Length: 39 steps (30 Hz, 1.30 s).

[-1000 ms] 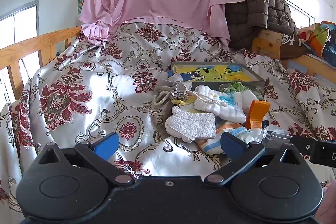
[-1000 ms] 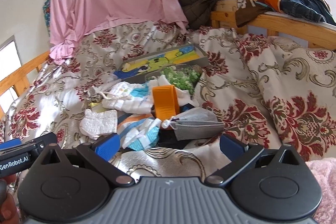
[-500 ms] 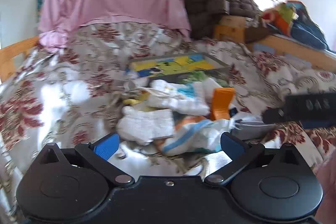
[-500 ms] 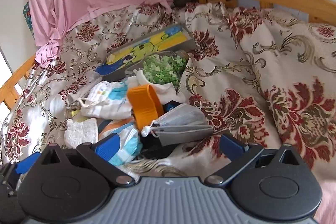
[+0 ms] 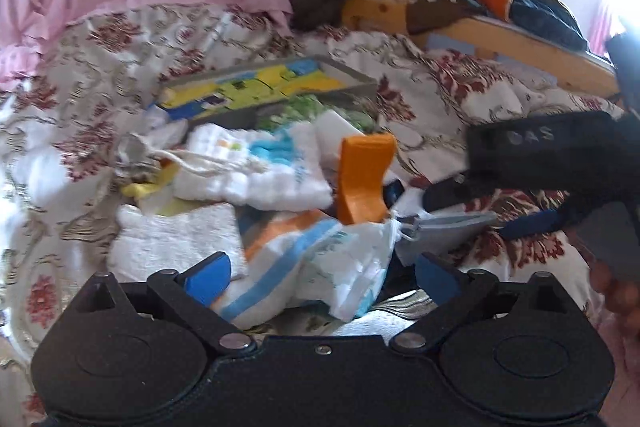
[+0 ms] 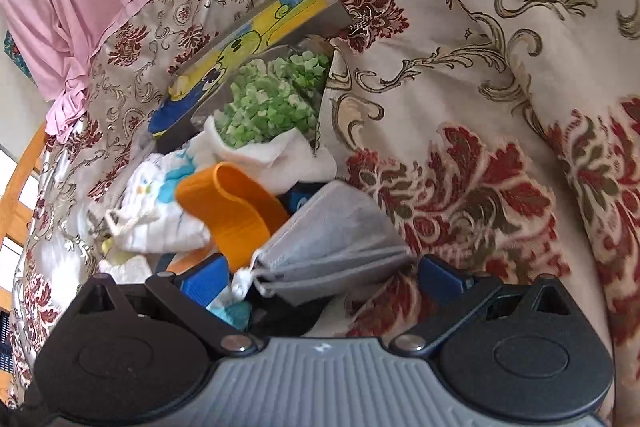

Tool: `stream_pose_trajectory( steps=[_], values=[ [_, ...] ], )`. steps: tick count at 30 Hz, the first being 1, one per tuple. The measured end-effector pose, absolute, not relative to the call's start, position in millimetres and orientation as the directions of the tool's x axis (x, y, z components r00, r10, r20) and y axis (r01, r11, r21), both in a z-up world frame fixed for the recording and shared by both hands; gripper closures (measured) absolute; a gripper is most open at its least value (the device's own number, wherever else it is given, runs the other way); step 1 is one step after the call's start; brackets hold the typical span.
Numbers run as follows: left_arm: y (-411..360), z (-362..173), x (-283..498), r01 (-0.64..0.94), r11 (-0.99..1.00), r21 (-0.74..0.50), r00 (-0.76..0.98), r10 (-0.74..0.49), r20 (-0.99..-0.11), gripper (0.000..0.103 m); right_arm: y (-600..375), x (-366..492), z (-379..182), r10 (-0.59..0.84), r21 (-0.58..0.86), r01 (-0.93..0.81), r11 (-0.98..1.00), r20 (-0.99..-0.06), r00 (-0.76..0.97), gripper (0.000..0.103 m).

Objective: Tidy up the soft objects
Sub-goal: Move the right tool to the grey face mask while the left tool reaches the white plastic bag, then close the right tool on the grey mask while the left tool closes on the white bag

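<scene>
Left wrist view: closer to the heap of soft objects than a second ago, camera now tipped down over it; left gripper [image 5: 322, 273] spread wide, jaws just narrowed a little, straddling the white cloth with blue and orange stripes [image 5: 320, 259] without visibly pressing it; taken as the start of a first pick, nothing lifted yet. Beside it, a white terry washcloth [image 5: 176, 239], a white quilted cloth with blue print [image 5: 256, 167] under a cream drawstring, and an orange moulded plastic piece [image 5: 362, 175] standing upright in the heap. Further back, a shallow grey box with a yellow-and-blue cartoon picture [image 5: 264, 87], lying on the floral satin bedspread [image 5: 460, 83]; no soft object inside it. Right wrist view: likewise nearer and steeper than before; right gripper [image 6: 324, 277] released, jaws wide to either side of a folded grey face mask [image 6: 332, 235], pads not seen pressing it. Behind, a clear bag of small green foam pieces [image 6: 272, 99] resting against the grey box, apparently full; box still unfilled, sorting judged barely begun.
</scene>
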State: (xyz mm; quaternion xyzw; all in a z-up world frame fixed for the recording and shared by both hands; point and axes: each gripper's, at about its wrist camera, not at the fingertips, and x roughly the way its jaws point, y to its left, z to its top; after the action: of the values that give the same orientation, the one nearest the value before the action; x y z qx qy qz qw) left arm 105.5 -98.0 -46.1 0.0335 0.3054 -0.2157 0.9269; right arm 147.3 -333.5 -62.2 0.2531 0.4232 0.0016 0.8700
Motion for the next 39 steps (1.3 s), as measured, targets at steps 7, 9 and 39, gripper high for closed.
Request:
stream_pose_trajectory(
  steps=[7,9,39],
  values=[
    [-103.3,-55.8,121.5,0.413,0.901,-0.133,0.665,-0.398,-0.632,0.021,-338.5,169.0,-76.7,0.208,0.43,0.238,0.871,-0.762,0.614,0.0],
    [-102.5,-57.0,124.9,0.393,0.906,-0.157,0.656,-0.396,-0.642,0.024,-334.8,171.6,-78.4,0.206,0.414,0.227,0.881,-0.769,0.605,0.001],
    [-95.2,-56.4,105.7,0.237,0.908,-0.347,0.677,-0.41,-0.611,0.071,-336.0,165.1,-79.8,0.205,0.42,0.225,0.879,-0.759,0.618,0.071]
  ],
)
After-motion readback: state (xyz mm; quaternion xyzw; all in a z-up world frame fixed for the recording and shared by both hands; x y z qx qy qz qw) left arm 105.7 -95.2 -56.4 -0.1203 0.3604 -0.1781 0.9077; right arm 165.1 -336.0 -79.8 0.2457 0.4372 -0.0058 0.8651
